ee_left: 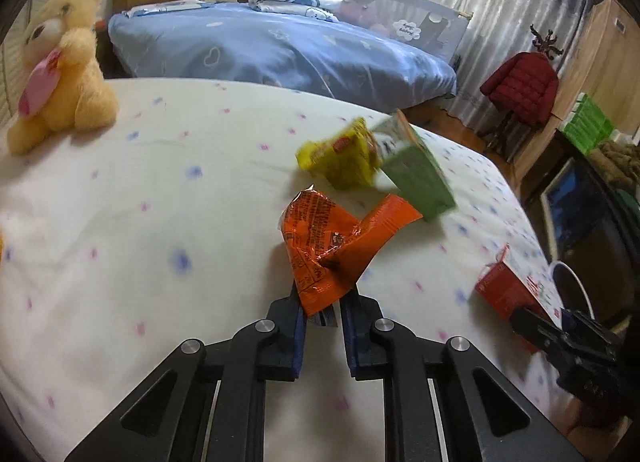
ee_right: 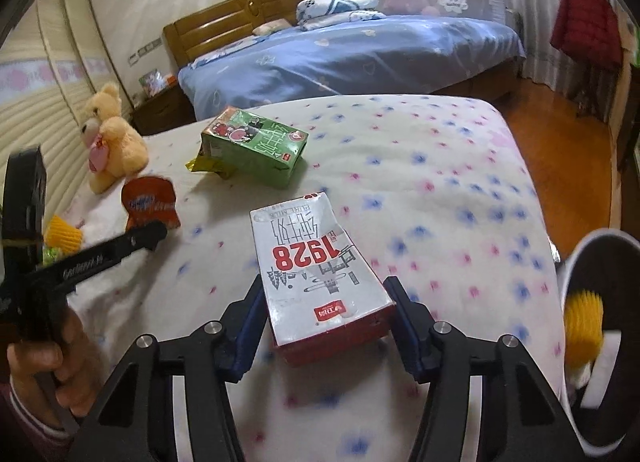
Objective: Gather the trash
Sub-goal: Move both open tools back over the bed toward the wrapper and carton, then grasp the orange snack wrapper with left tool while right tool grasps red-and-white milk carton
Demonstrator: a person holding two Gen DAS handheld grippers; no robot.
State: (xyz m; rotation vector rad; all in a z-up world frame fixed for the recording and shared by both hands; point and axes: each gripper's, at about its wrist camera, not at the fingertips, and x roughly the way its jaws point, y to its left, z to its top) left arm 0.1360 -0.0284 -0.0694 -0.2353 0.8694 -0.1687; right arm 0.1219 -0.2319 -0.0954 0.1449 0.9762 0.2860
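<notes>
The left gripper [ee_left: 322, 304] pinches the orange wrapper [ee_left: 328, 246] by its lower edge, lifted off the bed [ee_left: 160, 181] for carrying. The right gripper [ee_right: 326, 326], spread wide, straddles the red-and-white carton [ee_right: 320, 270] at frame centre, apparently readying a grab before the bin [ee_right: 600, 342] at lower right.

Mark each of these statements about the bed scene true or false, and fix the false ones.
1. The left gripper is shut on the orange wrapper. True.
2. The right gripper has its fingers pressed tight on the red and white carton. False: the jaws are open, straddling the carton with gaps on both sides.
3. The green carton stands upright. False: it lies on its side, over a yellow wrapper.
4. A teddy bear sits on the flowered bedspread. True.
5. The white bin is left of the carton. False: it is at the right edge.
</notes>
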